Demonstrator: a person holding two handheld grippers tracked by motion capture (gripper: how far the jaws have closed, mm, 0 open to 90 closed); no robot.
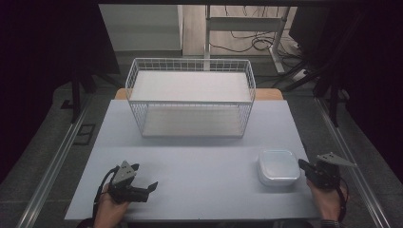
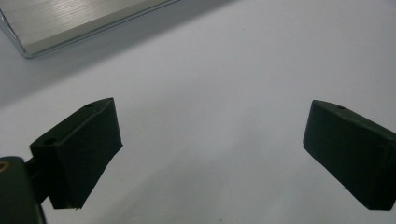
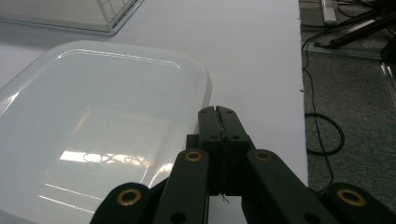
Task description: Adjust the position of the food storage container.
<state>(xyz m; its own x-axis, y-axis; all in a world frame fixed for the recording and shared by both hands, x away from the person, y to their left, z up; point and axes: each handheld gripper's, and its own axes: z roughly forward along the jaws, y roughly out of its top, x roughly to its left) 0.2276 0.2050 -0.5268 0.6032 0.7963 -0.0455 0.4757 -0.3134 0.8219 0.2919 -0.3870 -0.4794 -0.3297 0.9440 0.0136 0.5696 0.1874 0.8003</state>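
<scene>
On the near right part of the table, which has a pale sheet over it, sits a white, shallow, square-ish container with rounded corners, lid side or open side hard to call from the high view. From the right gripper view it looks glossy and translucent, with light glare on its surface.

Right hand-held gripper is just beside the container's right edge, held by the person's right hand coming in from the bottom. Its jaws are pressed fully together, nothing between them. In its own view the closed tips sit right at the container's rim, close enough that I can't say for sure whether they touch it.

Left hand-held gripper is over at the near left, well apart from the container, held in the left hand and pointing toward the right. Its jaws are spread wide and it's got hold of nothing; its own view has just bare table surface between the two black pads.

Farther back, in the middle of the table, there's a white wire basket-style rack with two flat levels, both bare. A corner of it pokes into the top left of the right gripper view. Beyond the table there's grey floor with some cables trailing around.
</scene>
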